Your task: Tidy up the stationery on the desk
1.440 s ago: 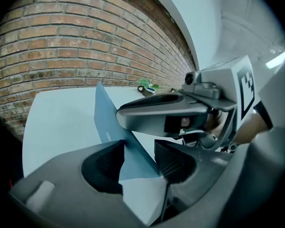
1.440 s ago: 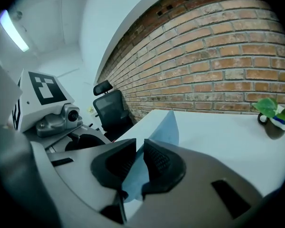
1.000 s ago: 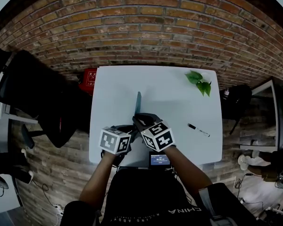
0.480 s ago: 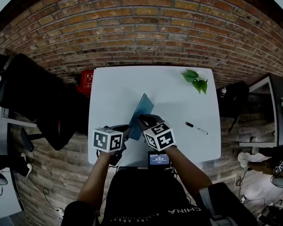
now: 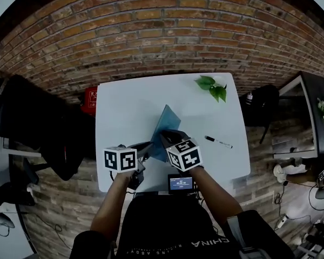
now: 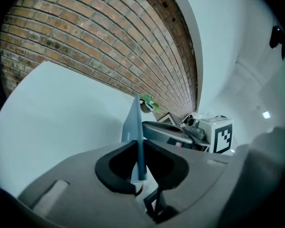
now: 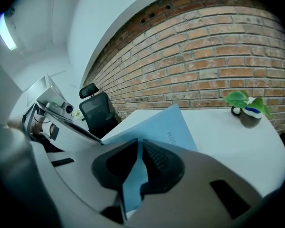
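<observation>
Blue booklet (image 5: 165, 122) tilted on edge over desk (image 5: 119, 107), near front. Left gripper (image 6: 138, 161) and right gripper (image 7: 137, 164) both pinch its lower edge. Judgement: lower both ends evenly, no twisting; marker (image 5: 218, 142) lies well apart.

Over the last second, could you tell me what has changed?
The blue notebook, edge-on to the head view a second ago, now shows its broad cover. The left gripper and right gripper stay shut on it. The pen and plant have not moved.
</observation>
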Tool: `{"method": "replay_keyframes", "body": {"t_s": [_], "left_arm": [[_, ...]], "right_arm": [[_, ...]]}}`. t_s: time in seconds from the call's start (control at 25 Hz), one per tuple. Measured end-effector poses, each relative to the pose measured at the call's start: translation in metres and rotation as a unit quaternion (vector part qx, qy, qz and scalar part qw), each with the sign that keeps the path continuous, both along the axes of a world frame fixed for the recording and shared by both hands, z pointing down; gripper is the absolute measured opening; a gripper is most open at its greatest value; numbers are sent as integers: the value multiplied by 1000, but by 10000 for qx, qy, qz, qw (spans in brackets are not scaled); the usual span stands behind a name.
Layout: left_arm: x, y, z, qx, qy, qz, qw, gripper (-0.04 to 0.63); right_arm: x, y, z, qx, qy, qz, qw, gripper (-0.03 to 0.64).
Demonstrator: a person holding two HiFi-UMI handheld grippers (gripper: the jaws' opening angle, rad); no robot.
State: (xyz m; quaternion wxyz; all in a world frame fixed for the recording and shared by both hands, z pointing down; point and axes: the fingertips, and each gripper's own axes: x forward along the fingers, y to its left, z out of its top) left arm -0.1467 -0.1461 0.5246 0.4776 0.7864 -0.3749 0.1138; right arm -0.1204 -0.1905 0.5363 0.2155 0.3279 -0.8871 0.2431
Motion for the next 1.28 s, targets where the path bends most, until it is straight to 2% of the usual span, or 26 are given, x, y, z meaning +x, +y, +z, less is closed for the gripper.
{"method": "replay_keyframes", "body": {"t_s": [0.12,0.28,0.48,0.68,0.76,0.88,1.12,1.28], "left_arm": [[14,-7,-2,-23,367,-83,9993,54],[25,-21,-4,-62,1007,-455,9939,54],[13,-33,13,-240,1737,-1170,9775,55],[-9,-26,41,-508,1961,-1696,9645,55],[-15,-22,50,-571,1923,-1777,9634,55],[-19,-17,62,-591,1657,-1732,9690,54],[-28,-14,85,-665,910,-1533,9817,52],[-28,-9,102,-838,533,-1384,9854,54]], "right_arm": [[19,-6,-1,39,25,167,9999,43],[40,-14,-2,57,73,337,9994,43],[51,-17,0,31,110,431,9990,41],[51,-16,6,-49,169,424,9989,40],[49,-15,9,-77,186,408,9990,40],[47,-14,13,-104,219,394,9989,40],[52,-14,20,-169,319,445,9984,40],[60,-13,24,-226,361,523,9977,40]]}}
